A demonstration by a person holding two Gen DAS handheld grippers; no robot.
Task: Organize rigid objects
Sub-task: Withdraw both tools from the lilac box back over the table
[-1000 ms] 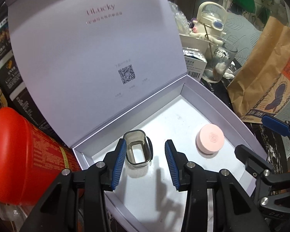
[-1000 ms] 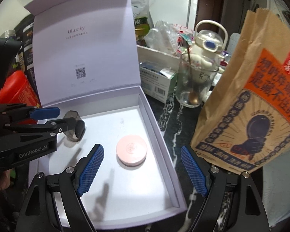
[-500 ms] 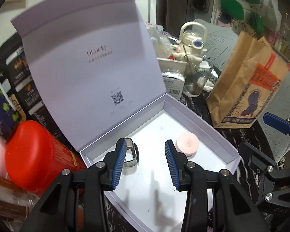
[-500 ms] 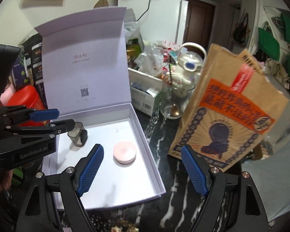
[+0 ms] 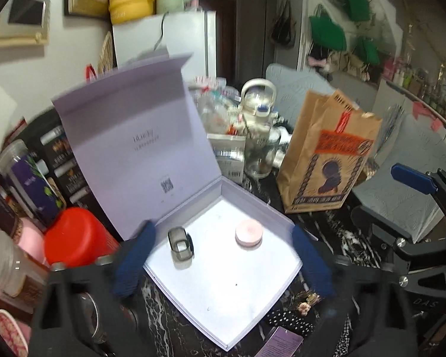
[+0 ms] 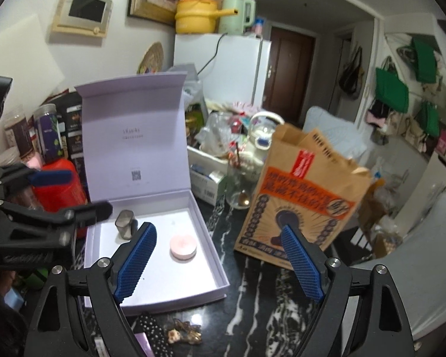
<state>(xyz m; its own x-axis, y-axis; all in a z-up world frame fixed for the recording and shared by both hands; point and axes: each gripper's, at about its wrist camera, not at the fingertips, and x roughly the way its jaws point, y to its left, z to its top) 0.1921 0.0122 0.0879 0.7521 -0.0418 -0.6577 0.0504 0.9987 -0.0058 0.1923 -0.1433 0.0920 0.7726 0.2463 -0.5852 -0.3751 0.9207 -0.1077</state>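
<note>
- Left gripper [image 5: 221, 260], a second ago nearly closed beside the grey cup [image 5: 180, 242], is now opening wide above the white gift box [image 5: 252, 312], nothing between its jaws.
- Right gripper [image 6: 220, 264] has likewise pulled back, opening, empty.
- Inside: one grey cup, one pink round tin [image 5: 249, 232], well apart.

box [image 5: 193, 208]: we saw pale lilac, grey print inside the lid | disc [image 5: 249, 232]: we noted pink | cup [image 5: 180, 242]: smoky grey | bag [image 5: 330, 154]: brown with an orange panel and dark figure | jar [image 5: 74, 238]: red | counter [image 6: 252, 303]: black marble, white veins | pads [image 6: 136, 258]: blue, ribbed
</note>
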